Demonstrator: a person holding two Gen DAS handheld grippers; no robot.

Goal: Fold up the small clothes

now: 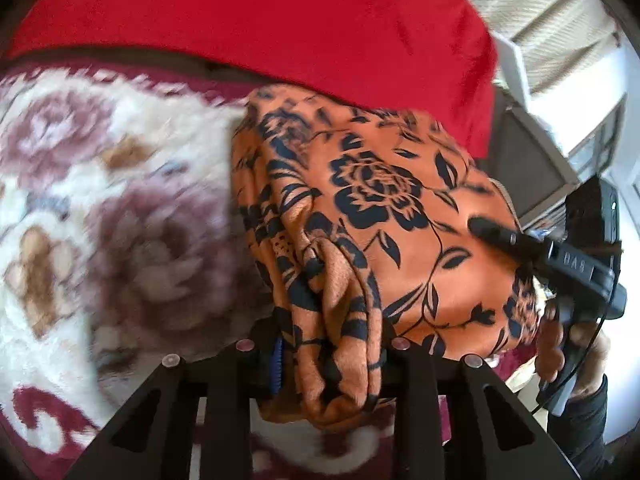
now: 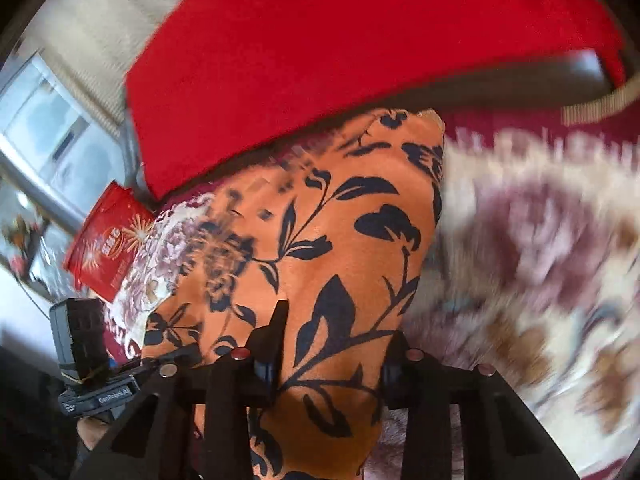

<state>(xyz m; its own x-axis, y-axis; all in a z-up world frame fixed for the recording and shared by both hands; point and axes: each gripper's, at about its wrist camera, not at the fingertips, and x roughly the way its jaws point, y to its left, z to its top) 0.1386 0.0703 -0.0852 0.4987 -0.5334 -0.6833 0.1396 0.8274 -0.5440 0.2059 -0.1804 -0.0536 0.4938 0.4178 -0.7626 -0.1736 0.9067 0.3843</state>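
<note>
fuzzy floral blanket (image 1: 100,208), red cushion (image 1: 280,20) behind.
both my left gripper (image 1: 328,356) and right gripper (image 2: 328,364) pinch the bunched orange floral cloth (image 1: 400,208).

My left gripper (image 1: 332,360) has its jaws closed in on a bunched fold of the orange floral cloth (image 1: 380,208), which hangs gathered between them. My right gripper (image 2: 328,364) is likewise clamped, the cloth filling the gap between its jaws. From the left wrist I see the right gripper reaching in from the side, my hand (image 1: 568,344) wrapped round its handle, though blur makes the finger positions uncertain
</note>
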